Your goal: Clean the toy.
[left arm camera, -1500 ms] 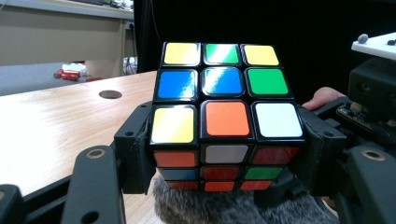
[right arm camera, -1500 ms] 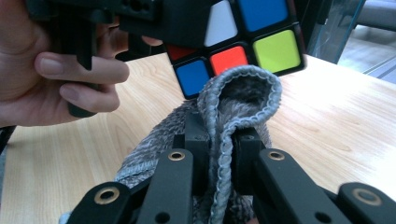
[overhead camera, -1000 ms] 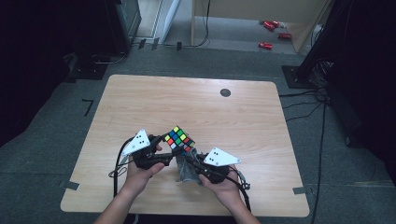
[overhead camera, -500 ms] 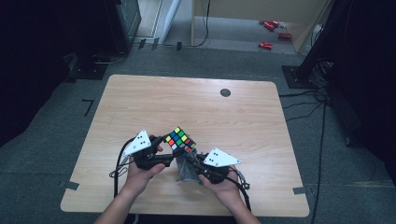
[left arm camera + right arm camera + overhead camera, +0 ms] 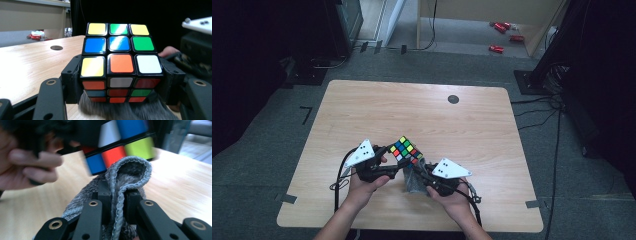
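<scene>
Near table's front edge, right gripper (image 5: 117,192) pinches folded grey cloth (image 5: 130,173), fold touching underside of puzzle cube (image 5: 119,62). Left gripper (image 5: 120,85) clamps cube by its sides, lifted above wooden table (image 5: 422,110). Step: wiping cube, apparently. Next: rub cloth along face, cube held steady. Farther off, bare tabletop.

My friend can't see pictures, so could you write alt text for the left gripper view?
A scrambled puzzle cube is clamped between the left gripper's two black jaws, its yellow, green, blue, orange and white stickers facing up. A grey cloth touches its underside, above a light wooden table.
</scene>
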Motion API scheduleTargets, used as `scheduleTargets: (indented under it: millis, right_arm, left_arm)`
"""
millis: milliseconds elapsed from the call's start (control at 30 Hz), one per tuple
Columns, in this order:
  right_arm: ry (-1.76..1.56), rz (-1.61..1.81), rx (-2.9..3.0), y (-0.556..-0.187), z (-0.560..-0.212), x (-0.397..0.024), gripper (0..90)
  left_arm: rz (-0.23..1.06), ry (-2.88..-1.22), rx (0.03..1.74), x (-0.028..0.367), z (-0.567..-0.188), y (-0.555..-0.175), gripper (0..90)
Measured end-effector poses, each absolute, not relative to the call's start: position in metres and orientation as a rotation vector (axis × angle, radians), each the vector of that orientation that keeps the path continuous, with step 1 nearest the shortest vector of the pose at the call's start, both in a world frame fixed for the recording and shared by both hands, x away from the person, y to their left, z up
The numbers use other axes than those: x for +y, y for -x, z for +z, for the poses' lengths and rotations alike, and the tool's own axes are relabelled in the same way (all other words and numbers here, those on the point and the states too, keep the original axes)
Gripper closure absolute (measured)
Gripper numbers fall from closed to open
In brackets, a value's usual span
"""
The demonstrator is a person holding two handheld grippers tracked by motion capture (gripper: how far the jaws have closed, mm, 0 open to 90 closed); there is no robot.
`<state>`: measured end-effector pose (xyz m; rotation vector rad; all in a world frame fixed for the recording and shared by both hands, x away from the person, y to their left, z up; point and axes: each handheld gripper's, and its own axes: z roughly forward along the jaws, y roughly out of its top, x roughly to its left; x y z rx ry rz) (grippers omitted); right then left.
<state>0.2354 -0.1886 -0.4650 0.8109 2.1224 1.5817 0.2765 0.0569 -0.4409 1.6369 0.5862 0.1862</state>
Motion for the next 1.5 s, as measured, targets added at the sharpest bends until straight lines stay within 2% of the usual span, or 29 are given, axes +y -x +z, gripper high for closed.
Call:
scheduleTargets:
  millis: [167, 400, 667, 967, 1233, 1500]
  right_arm:
    - [-0.749, 1.564, 2.158, -0.232, -0.466, -0.180, 80.3]
    - [-0.853, 1.587, 2.059, -0.241, -0.460, -0.207, 80.4]
    - [-0.752, 1.571, 2.166, -0.232, -0.468, -0.182, 80.2]
    - [-0.841, 1.589, 2.082, -0.239, -0.461, -0.201, 80.4]
    - [-0.747, 1.575, 2.174, -0.231, -0.468, -0.180, 80.2]
    - [-0.842, 1.598, 2.086, -0.239, -0.461, -0.202, 80.4]
  left_arm:
    - [0.186, -1.627, 0.591, 0.059, -0.440, -0.277, 35.1]
    - [0.188, -1.643, 0.588, 0.057, -0.441, -0.276, 35.1]
    - [0.184, -1.636, 0.591, 0.057, -0.441, -0.276, 35.1]
    - [0.178, -1.642, 0.581, 0.055, -0.441, -0.275, 35.1]
    - [0.184, -1.630, 0.593, 0.058, -0.440, -0.276, 35.1]
    - [0.181, -1.640, 0.590, 0.056, -0.442, -0.276, 35.1]
